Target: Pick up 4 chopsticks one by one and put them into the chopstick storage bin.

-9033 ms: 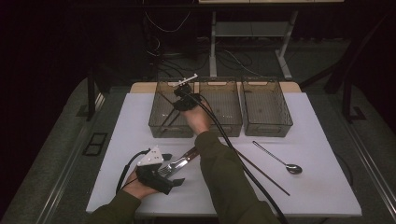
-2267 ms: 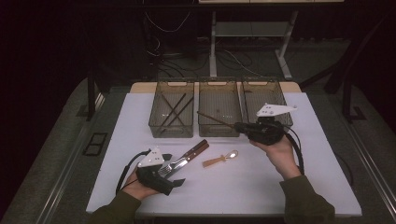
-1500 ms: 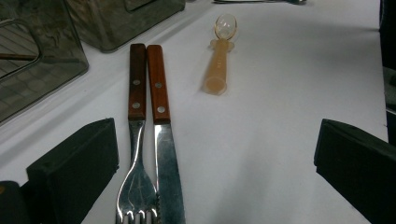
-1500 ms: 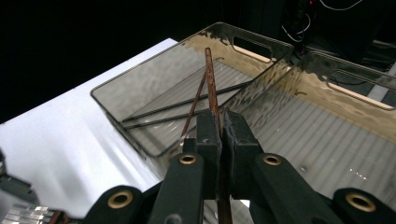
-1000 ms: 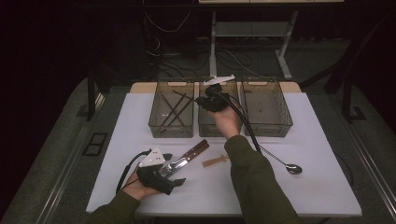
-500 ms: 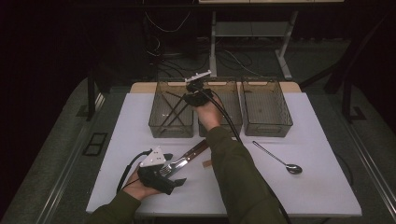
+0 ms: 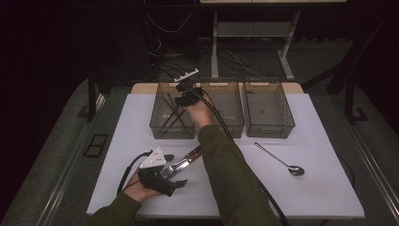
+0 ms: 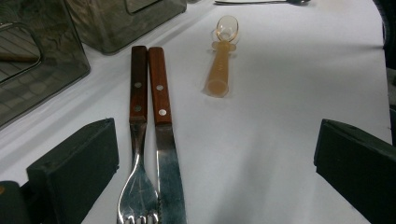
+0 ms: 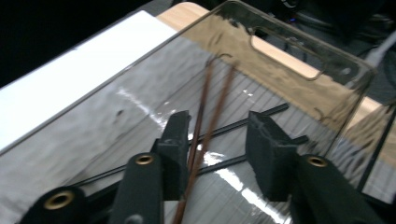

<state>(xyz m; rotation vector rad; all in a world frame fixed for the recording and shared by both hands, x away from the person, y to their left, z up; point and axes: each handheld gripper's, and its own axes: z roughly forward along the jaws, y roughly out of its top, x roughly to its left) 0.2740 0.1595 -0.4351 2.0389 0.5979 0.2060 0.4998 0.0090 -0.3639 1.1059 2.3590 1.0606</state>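
- Three bins sit in a row along the far edge of the counter [image 7: 329, 188].
- The chopsticks [image 7: 171, 115] lie in the left bin [image 7: 162, 132].
- The fork [image 8: 137, 140] and knife [image 8: 163, 140] lie side by side near the front edge.
- The metal spoon [image 7: 281, 160] lies toward the right edge.

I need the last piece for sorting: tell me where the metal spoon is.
The metal spoon lies on the white table at the right of the high view, just in front of the rightmost clear bin, bowl toward the person.
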